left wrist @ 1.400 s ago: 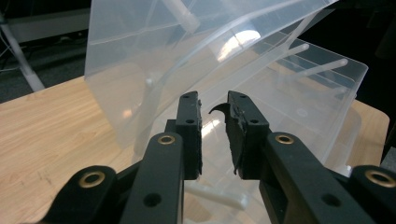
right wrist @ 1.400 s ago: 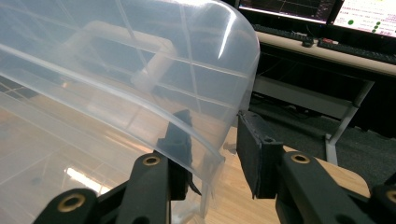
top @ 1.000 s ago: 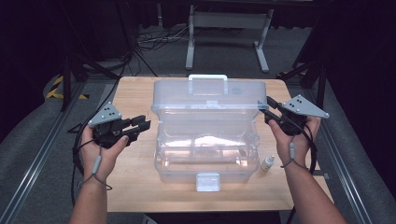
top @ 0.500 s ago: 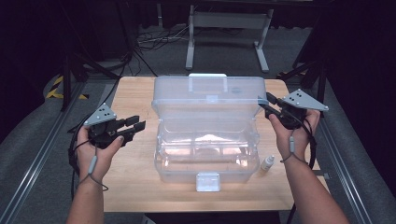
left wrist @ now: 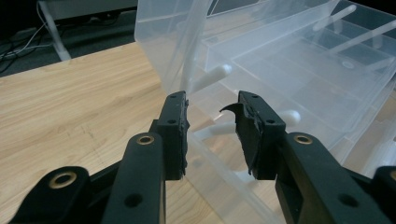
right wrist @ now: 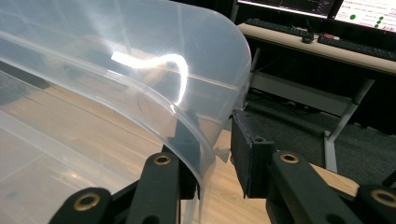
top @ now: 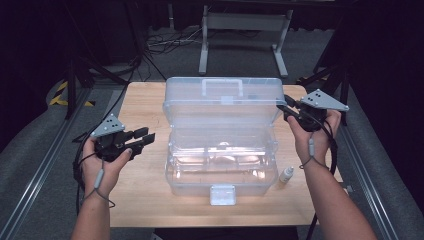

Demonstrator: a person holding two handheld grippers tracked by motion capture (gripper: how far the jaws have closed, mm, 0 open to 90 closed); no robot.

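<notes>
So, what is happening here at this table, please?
A person works on a clear plastic box on a wooden table with a gripper in each hand. The box's lid stands open. The right gripper has its jaws around the lid's edge and has just been closing, with a gap on one side. The left gripper, open and empty, waits beside the box. A small bottle stands nearby.

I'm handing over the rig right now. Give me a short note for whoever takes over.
Left gripper: open, off the left side of the clear box, holding nothing.
Right gripper: jaws have just been closing, straddling the right edge of the raised lid; a gap shows at one pad, so no firm grip.
Small bottle: on the table, right of the box.
Done: lid up.
Left: bottle not yet picked up.
</notes>
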